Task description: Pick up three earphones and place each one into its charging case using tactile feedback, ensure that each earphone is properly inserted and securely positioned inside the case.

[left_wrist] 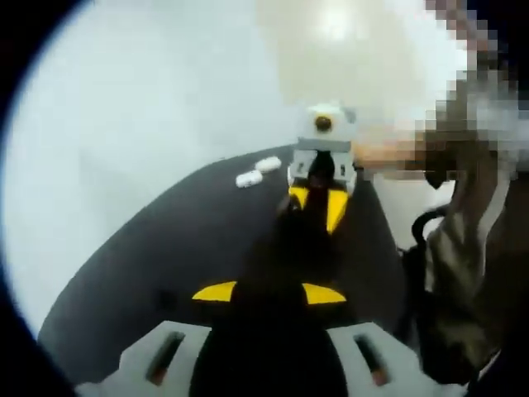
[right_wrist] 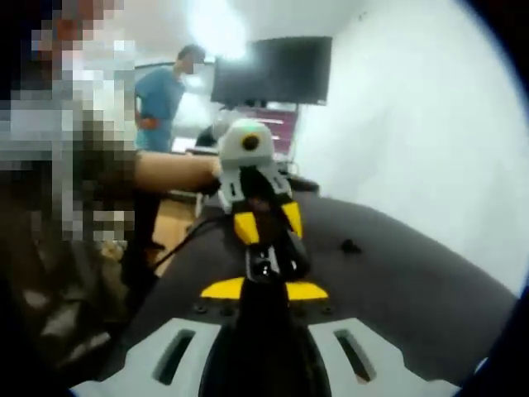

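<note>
My two grippers meet tip to tip above a black table (left_wrist: 165,248). A black charging case (right_wrist: 273,258) sits between them, hard to make out against the dark top. The left gripper (left_wrist: 269,293) is shut on this case; it also faces me in the right gripper view as the left gripper (right_wrist: 269,222). The right gripper (right_wrist: 264,289) is shut on a small black earphone pressed against the case, and appears opposite as the right gripper (left_wrist: 316,203). Two white earphone pieces (left_wrist: 257,171) lie on the table's far side. A small black piece (right_wrist: 350,246) lies on the table.
A person's sleeve and forearm (right_wrist: 165,172) reach in behind the left gripper. Another person (right_wrist: 161,99) stands at the back near a dark monitor (right_wrist: 273,70). A white wall (right_wrist: 430,149) rises beyond the table's edge.
</note>
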A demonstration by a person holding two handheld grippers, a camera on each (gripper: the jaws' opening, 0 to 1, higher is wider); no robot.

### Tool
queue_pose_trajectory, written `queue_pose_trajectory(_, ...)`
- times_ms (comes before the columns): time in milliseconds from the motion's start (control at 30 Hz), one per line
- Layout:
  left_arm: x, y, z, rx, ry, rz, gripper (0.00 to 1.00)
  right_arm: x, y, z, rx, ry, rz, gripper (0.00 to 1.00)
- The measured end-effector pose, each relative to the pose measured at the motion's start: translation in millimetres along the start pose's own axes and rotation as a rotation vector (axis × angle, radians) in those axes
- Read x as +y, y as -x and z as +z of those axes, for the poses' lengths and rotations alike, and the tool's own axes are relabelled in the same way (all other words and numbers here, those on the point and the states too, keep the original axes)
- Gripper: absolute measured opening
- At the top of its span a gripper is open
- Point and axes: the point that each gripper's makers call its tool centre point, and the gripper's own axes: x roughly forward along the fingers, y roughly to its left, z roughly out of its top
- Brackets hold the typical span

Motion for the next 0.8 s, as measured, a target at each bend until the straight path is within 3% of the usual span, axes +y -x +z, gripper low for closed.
queue_pose_trajectory(67, 26.6, 6, 7.1, -0.051, 0.106, 0.079, 0.22, 0, 0, 0.1, 0.0, 0.003, -0.001, 0.18)
queue_pose_trajectory(100, 52.8, 8, 6.4, -0.069, 0.181, 0.178, 0.2, 0, 0, 0.1, 0.001, 0.004, -0.001, 0.18)
queue_pose_trajectory(167, 87.0, 10, -7.0, -0.014, 0.225, 0.32, 0.17, 0, 0, 0.1, 0.0, 0.005, 0.0, 0.18)
queue_pose_trajectory(200, 93.1, 9, -11.1, 0.01, 0.221, 0.34, 0.17, 0, 0, 0.1, -0.001, 0.002, 0.003, 0.18)
queue_pose_trajectory(267, 101.5, 1, -18.2, 0.044, 0.221, 0.359, 0.17, 0, 0, -0.1, -0.001, 0.0, 0.004, 0.18)
queue_pose_trajectory(433, 99.7, -15, -21.0, 0.033, 0.229, 0.348, 0.18, 0, 0, -0.2, -0.001, 0.003, 0.003, 0.18)
queue_pose_trajectory(600, 108.0, -25, -31.7, 0.082, 0.263, 0.384, 0.17, -1, 0, 0.0, -0.004, 0.001, 0.009, 0.18)
queue_pose_trajectory(700, 109.8, -33, -32.4, 0.09, 0.299, 0.372, 0.19, 0, 0, 0.0, -0.002, 0.008, 0.007, 0.18)
queue_pose_trajectory(800, 111.5, -39, -39.7, 0.144, 0.304, 0.38, 0.15, 0, 0, 0.1, -0.002, 0.01, 0.008, 0.18)
